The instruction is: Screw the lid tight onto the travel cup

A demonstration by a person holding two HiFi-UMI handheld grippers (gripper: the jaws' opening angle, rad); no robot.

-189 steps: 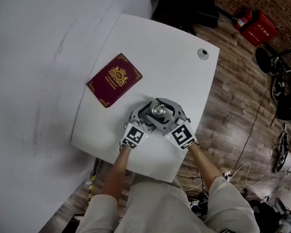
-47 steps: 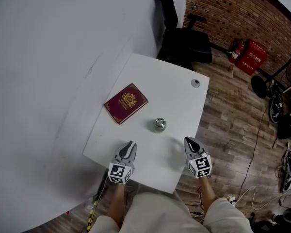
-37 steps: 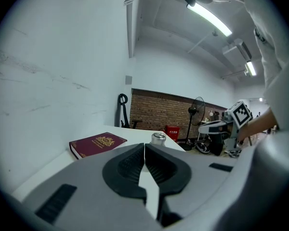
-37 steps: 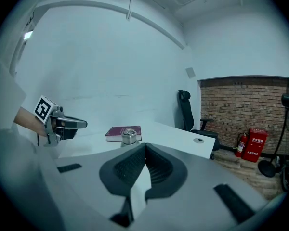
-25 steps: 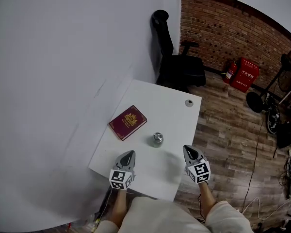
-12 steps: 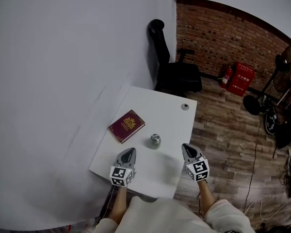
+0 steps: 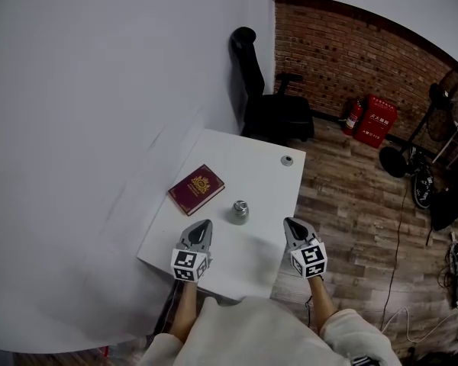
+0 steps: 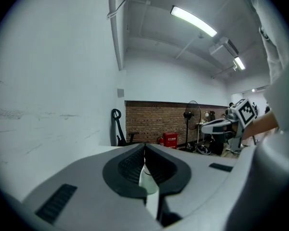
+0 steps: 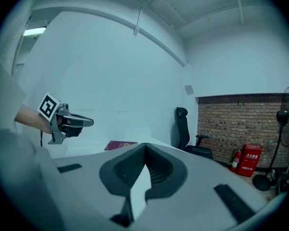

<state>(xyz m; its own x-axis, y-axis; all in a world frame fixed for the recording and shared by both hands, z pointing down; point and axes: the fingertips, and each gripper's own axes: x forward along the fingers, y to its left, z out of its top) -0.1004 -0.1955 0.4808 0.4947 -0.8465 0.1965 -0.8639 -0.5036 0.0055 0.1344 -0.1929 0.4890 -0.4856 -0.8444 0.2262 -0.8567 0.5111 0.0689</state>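
Well short of the travel cup [image 7: 238,211], the left gripper [image 7: 204,225] and right gripper [image 7: 289,224] hung, jaws together and empty, work seemingly finished.

On the table [image 7: 253,168]: travel cup [image 7: 239,211] near the middle, book [image 7: 196,189] just left of it, small round thing [image 7: 287,159] at the far right corner. Behind the table, an office chair [image 7: 269,109].

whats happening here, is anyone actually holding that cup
No. A person holds a gripper in each hand; the left gripper and right gripper are both shut and empty, held over the near edge of the white table. The travel cup stands untouched just beyond them, lid apparently on, beside a maroon book.
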